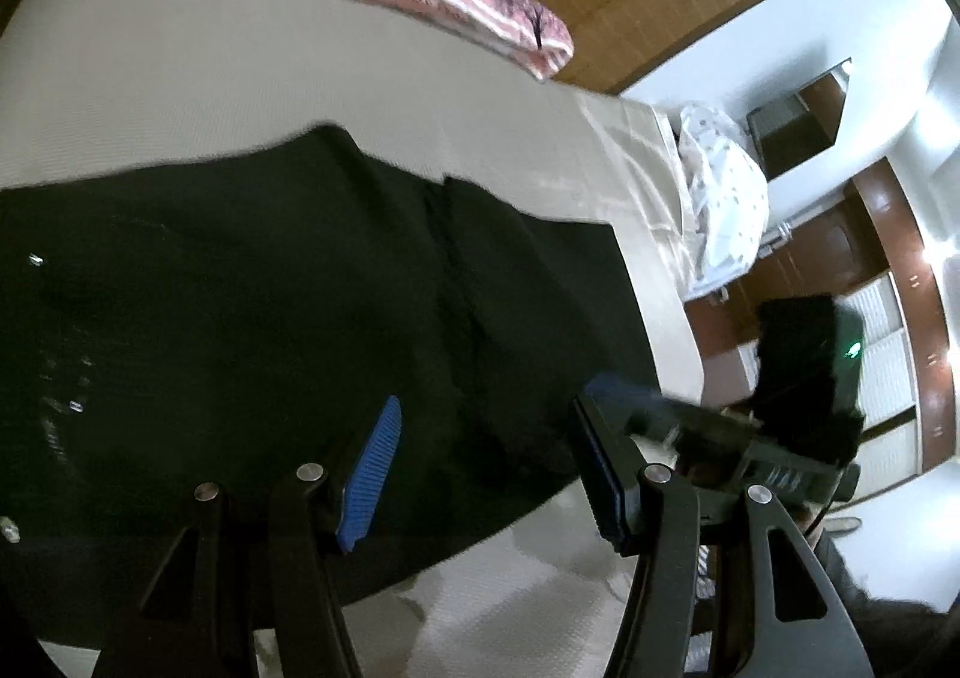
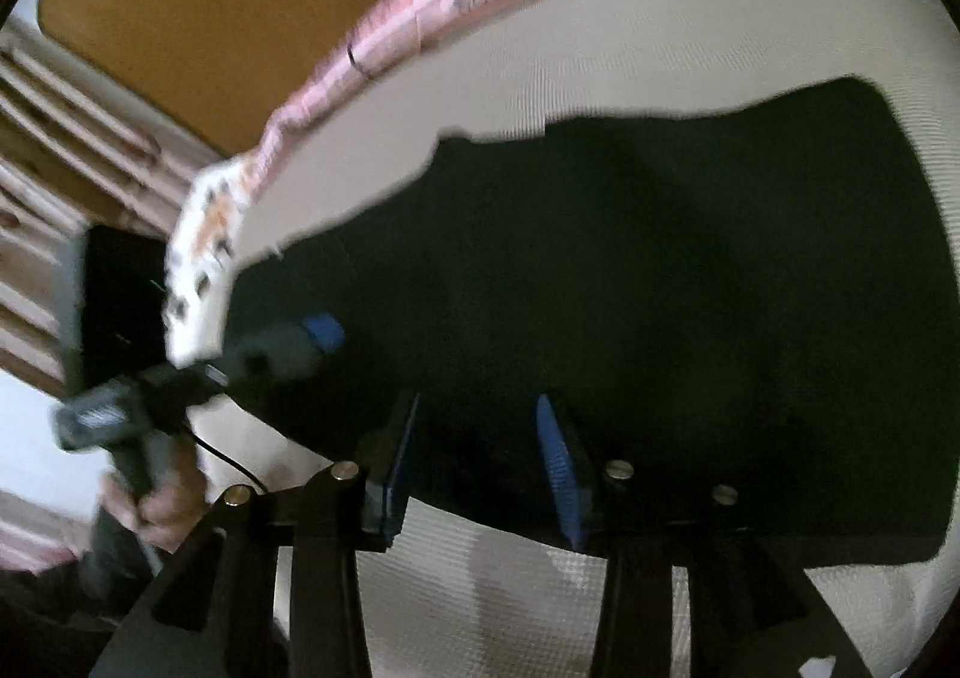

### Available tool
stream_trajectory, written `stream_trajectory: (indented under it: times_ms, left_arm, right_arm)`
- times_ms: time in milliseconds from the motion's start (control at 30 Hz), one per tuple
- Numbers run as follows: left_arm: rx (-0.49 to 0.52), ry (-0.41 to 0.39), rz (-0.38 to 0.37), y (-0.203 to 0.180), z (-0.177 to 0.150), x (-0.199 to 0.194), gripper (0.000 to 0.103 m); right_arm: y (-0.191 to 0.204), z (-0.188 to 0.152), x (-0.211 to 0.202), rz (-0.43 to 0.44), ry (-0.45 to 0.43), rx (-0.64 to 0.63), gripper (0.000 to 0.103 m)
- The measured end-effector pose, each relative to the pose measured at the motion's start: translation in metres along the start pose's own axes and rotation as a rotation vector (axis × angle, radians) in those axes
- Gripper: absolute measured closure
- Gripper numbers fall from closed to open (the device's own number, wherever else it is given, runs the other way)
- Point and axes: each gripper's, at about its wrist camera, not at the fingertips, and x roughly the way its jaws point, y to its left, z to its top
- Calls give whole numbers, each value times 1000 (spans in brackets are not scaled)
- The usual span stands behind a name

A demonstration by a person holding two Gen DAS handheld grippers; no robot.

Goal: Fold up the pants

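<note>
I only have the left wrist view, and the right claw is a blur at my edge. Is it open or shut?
Observer: Open. The right claw has its blue pads apart, with nothing pinched.
Operator: Where is it on the pants?
Observer: It is straddling the near edge of the black pants, with bed sheet below.
Operator: Is the left claw's cable clear?
Observer: Yes. It hangs by the hand holding the left claw, off the pants.
</note>
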Motion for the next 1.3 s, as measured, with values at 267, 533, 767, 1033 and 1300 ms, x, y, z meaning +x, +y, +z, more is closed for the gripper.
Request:
stream_trajectory:
  times_ms: [267, 533, 767, 1033, 1300]
  left_arm:
    - [-119, 134, -70, -7, 1, 33, 44]
    - [-192, 189, -11, -5, -6, 48, 48]
    - [-231, 218, -5, -11, -7, 72, 48]
    - [-276, 203, 2, -16, -6, 83, 79]
    - [-276, 132, 45, -25, -10, 72, 94]
  right_arm:
    - [-44, 1, -46, -98, -273, 176, 57]
    - [-51, 5, -44, -85, -278, 227, 57]
    - [-43, 8, -55, -83, -325, 192, 57]
    - [-53, 9, -58, -11, -333, 264, 57]
    - [-57, 9, -55, -88, -312, 271, 57]
